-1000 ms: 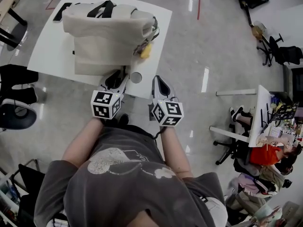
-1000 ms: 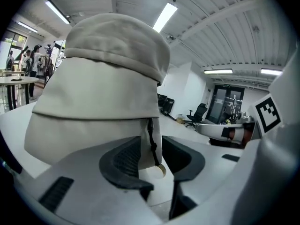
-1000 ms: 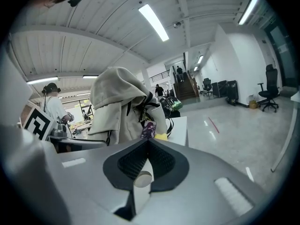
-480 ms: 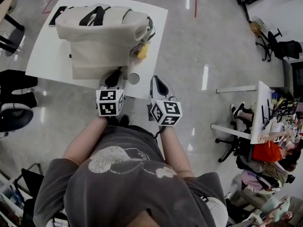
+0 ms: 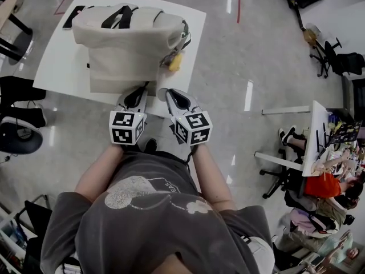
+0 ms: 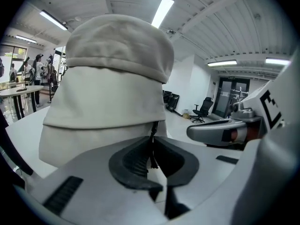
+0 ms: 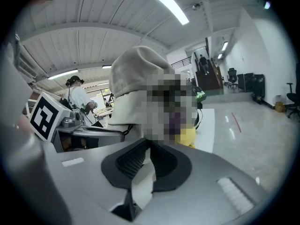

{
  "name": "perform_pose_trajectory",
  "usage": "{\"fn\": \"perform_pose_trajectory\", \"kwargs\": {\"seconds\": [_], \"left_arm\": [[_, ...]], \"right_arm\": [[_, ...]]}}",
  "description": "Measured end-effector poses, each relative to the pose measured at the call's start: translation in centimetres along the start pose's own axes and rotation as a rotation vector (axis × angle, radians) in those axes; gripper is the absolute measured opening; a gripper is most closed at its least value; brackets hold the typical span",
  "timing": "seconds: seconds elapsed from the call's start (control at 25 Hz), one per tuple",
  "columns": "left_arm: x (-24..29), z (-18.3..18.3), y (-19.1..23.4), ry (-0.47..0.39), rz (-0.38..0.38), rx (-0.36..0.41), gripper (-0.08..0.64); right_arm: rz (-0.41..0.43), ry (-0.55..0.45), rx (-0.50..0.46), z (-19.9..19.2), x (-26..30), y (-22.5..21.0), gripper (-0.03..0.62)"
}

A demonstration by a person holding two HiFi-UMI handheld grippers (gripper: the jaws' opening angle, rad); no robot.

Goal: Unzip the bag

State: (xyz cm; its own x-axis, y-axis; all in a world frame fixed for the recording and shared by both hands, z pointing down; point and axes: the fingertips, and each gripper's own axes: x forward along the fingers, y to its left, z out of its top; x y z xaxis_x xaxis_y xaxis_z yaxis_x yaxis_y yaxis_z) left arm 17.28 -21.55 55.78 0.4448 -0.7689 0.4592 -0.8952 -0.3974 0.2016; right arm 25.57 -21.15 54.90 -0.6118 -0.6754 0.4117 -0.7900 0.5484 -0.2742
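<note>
Since the cream bag [image 5: 128, 44] lies loose on the white table [image 5: 57, 61], a tug on the zipper could drag the whole bag along instead of opening it. Its dark zipper pull [image 6: 152, 151] hangs between the pads of the left gripper [image 6: 153, 139], whose jaws are closing around it. So thin a tab may slip out if it is not caught squarely. The right gripper [image 7: 148, 146] hovers just beside the left one, jaws together at the tips on nothing, so it braces nothing. No view shows the zipper track, part of the bag's side is blurred out in the right gripper view, and whether the left pads already pinch the pull is unclear.
</note>
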Motion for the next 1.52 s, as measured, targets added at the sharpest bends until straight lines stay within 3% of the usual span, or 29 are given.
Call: {"fn": "perform_pose_trajectory", "kwargs": {"seconds": [0.2,0.28,0.36,0.44,0.56,0.92,1.12,1.52], "left_arm": [[-1.6,1.4,-0.7,-0.032,-0.069,0.06,0.035],[-2.1,1.8,-1.1,-0.034,-0.101,0.073,0.035],[-2.5,2.1,-1.2,-0.032,-0.129,0.085,0.035],[-2.9,2.2,-1.3,-0.025,-0.16,0.101,0.035],[-3.4,2.2,-1.1,-0.018,-0.196,0.119,0.035],[-4.3,2.5,0.7,-0.03,-0.259,0.104,0.034],[-4.7,3.1,1.8,-0.042,-0.282,0.141,0.034],[-5.0,2.6,4.5,-0.043,-0.252,0.136,0.034]], "right_arm": [[0.058,0.027,-0.016,0.6,2.4,1.6,0.112],[0.079,0.037,-0.003,0.9,3.4,1.9,0.12],[0.09,0.043,0.018,1.0,4.1,2.2,0.106],[0.088,0.04,0.013,1.2,4.4,2.7,0.043],[0.069,-0.001,-0.002,1.7,3.8,3.6,0.023],[-0.032,-0.079,-0.005,2.2,2.6,4.0,0.02],[-0.062,-0.092,-0.001,2.5,2.3,4.1,0.02],[-0.095,-0.1,0.012,2.4,1.7,3.4,0.02]]}}
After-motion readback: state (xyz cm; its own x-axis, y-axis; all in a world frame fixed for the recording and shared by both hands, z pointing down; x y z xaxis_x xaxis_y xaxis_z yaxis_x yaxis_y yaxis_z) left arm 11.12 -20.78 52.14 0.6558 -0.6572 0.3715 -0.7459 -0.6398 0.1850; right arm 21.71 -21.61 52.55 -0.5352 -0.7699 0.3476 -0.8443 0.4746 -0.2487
